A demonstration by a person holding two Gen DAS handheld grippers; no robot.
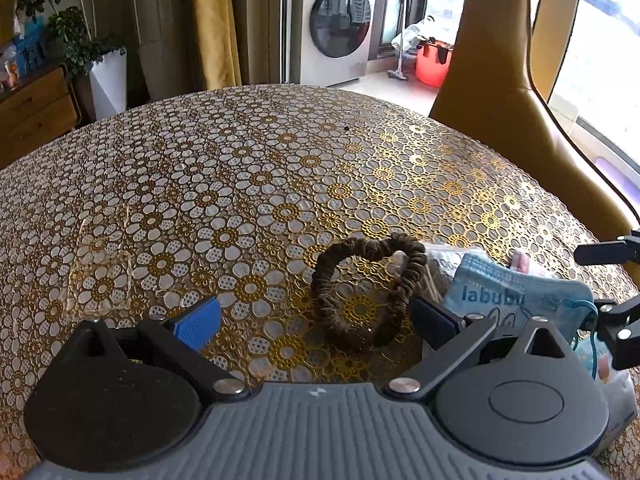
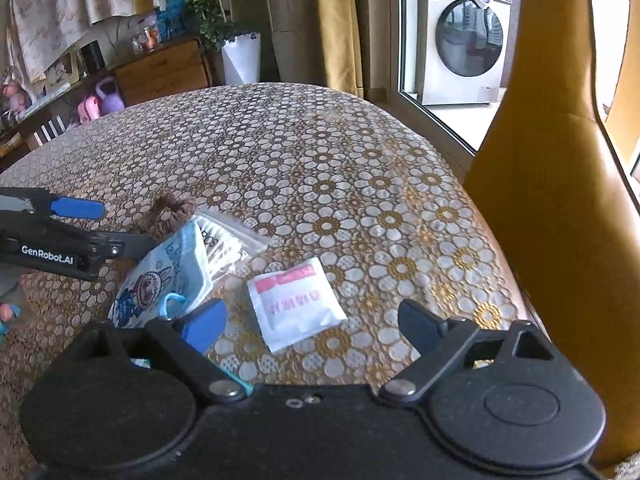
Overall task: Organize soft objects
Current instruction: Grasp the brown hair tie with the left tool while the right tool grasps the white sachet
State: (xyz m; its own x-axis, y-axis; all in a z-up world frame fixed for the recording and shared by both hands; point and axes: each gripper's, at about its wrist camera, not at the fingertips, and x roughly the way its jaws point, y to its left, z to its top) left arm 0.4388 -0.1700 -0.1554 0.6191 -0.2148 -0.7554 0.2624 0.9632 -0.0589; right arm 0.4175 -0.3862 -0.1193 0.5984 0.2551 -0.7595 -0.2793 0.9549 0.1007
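Left gripper (image 1: 316,326): you are holding it low over the table w/ the jaws spread wide, nothing pinched. The brown hair tie is lying between and just past the tips.
Right gripper (image 2: 310,326): its jaws are standing wide apart too, not squeezing anything. The white packet is lying on the cloth between the tips.
Hair tie (image 1: 366,286): a fuzzy brown loop, flat on the table, its right side touching the pile of bags. It looks very light and floppy, so it will prob. sag when you lift it. Pinch one side of the ring, the near edge is closest.
White packet (image 2: 296,304): small, flat, w/ a pink band on top. Looks thin and a bit slippery (hard to get under). Grab it by an edge or corner.
Blue labubu pouch (image 2: 168,280): soft cloth bag w/ a blue string, lying left of the packet, on top of a clear bag (image 2: 234,240). It will squish easily; take the cloth body, not the string.
Table (image 1: 224,168): covered by a shiny gold and white flower cloth. It looks smooth, so flat things may slide when you push.
Room: a tan chair (image 2: 548,184) is standing at the table's right side, and a washing machine (image 1: 340,24) is sitting by the window. Plants and a wood cabinet are at the back left.
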